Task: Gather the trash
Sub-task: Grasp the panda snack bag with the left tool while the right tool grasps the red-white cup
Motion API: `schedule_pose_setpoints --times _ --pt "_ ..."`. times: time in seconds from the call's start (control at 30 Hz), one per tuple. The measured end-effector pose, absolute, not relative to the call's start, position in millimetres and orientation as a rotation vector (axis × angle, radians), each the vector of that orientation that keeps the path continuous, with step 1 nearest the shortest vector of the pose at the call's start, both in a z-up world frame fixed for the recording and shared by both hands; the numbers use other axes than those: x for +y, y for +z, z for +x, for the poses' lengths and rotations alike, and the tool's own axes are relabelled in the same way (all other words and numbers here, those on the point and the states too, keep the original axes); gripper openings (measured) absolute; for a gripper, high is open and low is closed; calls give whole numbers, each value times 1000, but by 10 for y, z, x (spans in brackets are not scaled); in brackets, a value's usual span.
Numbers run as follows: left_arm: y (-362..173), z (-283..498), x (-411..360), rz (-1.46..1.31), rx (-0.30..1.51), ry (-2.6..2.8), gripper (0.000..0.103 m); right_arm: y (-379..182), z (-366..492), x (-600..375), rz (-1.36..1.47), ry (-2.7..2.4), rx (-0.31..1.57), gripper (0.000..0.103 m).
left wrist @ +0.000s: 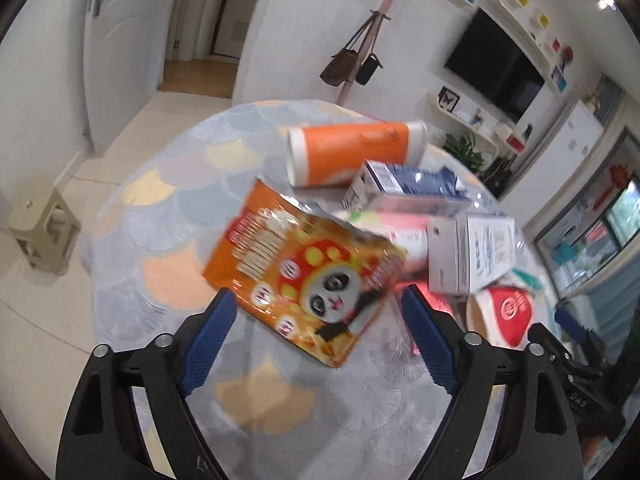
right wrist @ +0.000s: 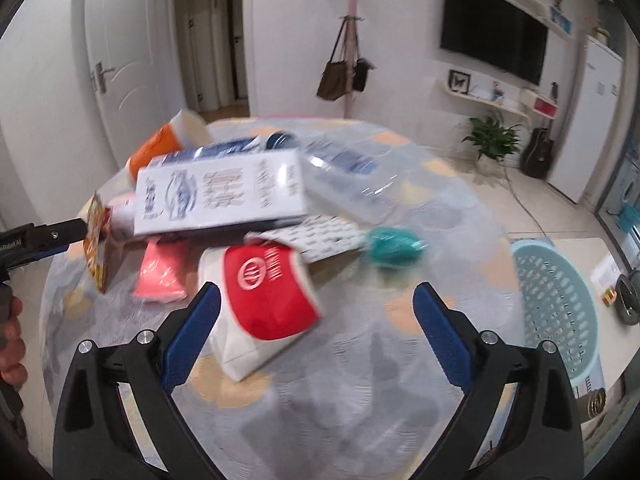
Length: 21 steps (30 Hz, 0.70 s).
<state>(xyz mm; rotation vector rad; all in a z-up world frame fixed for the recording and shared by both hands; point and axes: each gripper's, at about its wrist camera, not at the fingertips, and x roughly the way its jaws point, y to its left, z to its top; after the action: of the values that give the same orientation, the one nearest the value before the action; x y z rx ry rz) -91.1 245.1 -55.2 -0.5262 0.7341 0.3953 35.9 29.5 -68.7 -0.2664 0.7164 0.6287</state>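
While both grippers are hanging wide open, the left gripper and right gripper are holding nothing; trash is lying ahead, basket rightward.

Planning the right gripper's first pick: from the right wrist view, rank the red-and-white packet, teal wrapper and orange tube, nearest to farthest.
From the right gripper:
1. Red-and-white packet, just ahead, by the left finger.
2. Teal wrapper, farther on, right of centre.
3. Orange tube, far left, behind the boxes.
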Motion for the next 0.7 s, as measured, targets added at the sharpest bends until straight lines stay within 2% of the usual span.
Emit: schedule_pose_setpoints --times 0.27,0.43,0.5,0.53,0.57,0.6,0.67,0.7 --pt "-743 -667 2133 -367 820 549 85 -875 292 552 -349 636 739 92" --pt "-778 -658 2096 -304 835 609 71 -939 292 671 -392 645 760 92" --pt "-768 -709 2118 -306 828 611 56 -938 275 686 -407 640 752 92" --pt "-748 -740 2130 -307 822 610 53 -937 266 694 -412 642 747 92" --pt "-732 -769 2140 -311 814 604 46 -931 246 715 -416 639 740 89" --pt "-709 -793 2144 -318 807 597 36 -927 223 721 -425 637 731 77" --pt "-661 -900 2166 -329 790 582 23 -951 206 733 -436 639 738 76" --pt "-637 -965 2168 -330 779 575 21 -952 200 724 -437 637 735 75"
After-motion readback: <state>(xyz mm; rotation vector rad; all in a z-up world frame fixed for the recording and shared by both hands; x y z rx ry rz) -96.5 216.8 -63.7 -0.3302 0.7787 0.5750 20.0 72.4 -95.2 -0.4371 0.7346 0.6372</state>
